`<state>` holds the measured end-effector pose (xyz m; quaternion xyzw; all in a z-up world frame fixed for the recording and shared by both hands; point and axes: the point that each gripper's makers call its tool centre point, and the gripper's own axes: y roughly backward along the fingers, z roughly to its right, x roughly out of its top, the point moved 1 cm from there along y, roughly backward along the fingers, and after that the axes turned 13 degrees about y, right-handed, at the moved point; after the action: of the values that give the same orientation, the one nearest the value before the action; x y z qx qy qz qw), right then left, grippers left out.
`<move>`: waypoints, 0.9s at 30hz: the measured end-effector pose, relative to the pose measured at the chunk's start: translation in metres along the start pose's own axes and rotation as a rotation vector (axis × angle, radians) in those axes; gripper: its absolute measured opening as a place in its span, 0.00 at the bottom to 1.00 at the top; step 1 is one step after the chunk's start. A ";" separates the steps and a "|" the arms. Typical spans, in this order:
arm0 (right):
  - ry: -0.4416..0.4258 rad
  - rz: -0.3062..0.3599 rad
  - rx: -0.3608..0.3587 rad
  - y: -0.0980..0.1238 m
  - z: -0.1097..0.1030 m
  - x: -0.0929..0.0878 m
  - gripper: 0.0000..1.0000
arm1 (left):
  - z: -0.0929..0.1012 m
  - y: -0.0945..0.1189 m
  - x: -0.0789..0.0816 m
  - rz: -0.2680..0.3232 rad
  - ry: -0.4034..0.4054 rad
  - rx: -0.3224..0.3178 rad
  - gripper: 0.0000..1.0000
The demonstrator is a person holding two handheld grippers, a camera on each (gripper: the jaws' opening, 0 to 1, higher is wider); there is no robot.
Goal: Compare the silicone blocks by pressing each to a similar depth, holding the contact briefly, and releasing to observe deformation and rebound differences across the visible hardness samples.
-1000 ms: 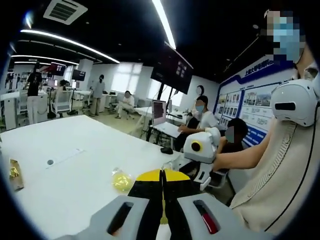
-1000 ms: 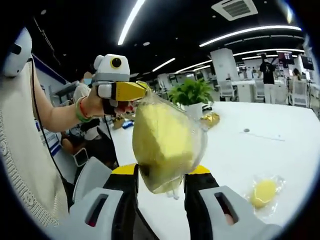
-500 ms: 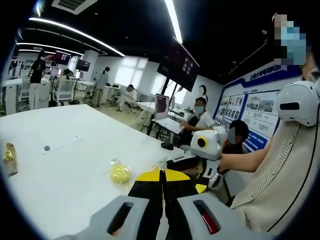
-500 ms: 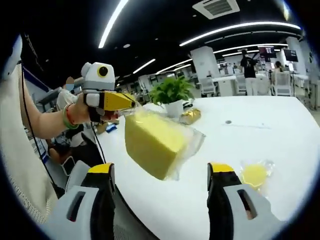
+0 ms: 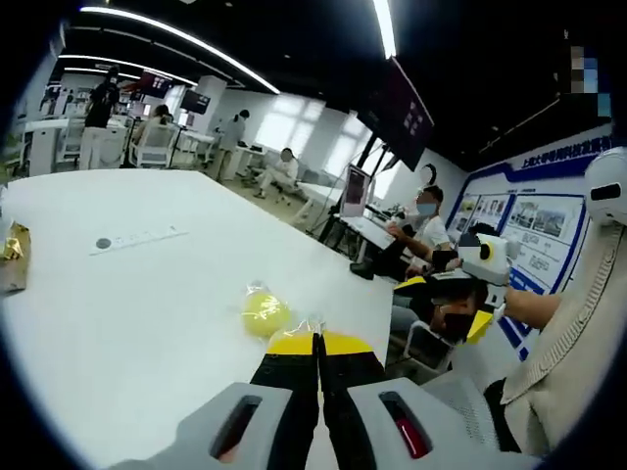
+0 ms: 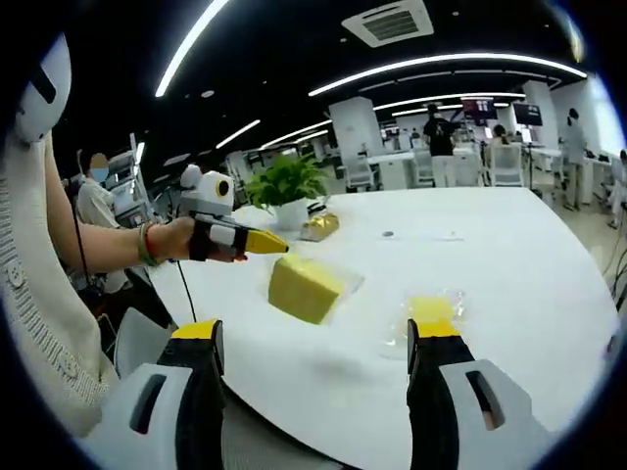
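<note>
Right gripper view's own jaws [image 6: 313, 338] stand apart and empty while the left gripper [image 6: 257, 241], mid-left, pinches the bagged yellow block [image 6: 304, 287] by its wrapper, which could slip free.

A white table [image 6: 509, 284] carries a bagged yellow round block [image 5: 263, 311] and a potted plant [image 6: 287, 192].

Smooth, faintly glossy white table [image 6: 509, 264] top, catching soft reflections of the ceiling lights. Matt yellow silicone block [image 6: 302, 288] sealed in clear, shiny, crinkled plastic film; same glinting wrap around the smaller round yellow sample [image 5: 264, 312]. Crinkly gold foil packet [image 6: 320, 226], reflective, beside leafy green plant [image 6: 285, 181].
</note>
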<state>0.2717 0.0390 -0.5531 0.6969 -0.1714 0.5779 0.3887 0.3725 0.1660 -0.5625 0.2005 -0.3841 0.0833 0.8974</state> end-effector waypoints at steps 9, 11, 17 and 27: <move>0.002 -0.091 -0.047 0.010 0.012 -0.017 0.68 | -0.037 -0.034 -0.004 0.032 0.145 -0.002 0.00; -0.001 -0.087 -0.064 0.015 0.019 -0.014 0.68 | -0.049 -0.035 0.001 0.033 0.122 0.026 0.00; -0.002 -0.097 -0.101 0.024 0.033 -0.013 0.67 | -0.099 -0.030 0.016 0.081 0.167 0.132 0.00; -0.029 -0.123 -0.107 0.023 0.035 -0.018 0.65 | -0.162 -0.031 0.001 0.065 0.249 0.247 0.00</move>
<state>0.2746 -0.0054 -0.5630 0.6926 -0.1645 0.5327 0.4577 0.4887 0.2068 -0.6719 0.2848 -0.2631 0.1830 0.9034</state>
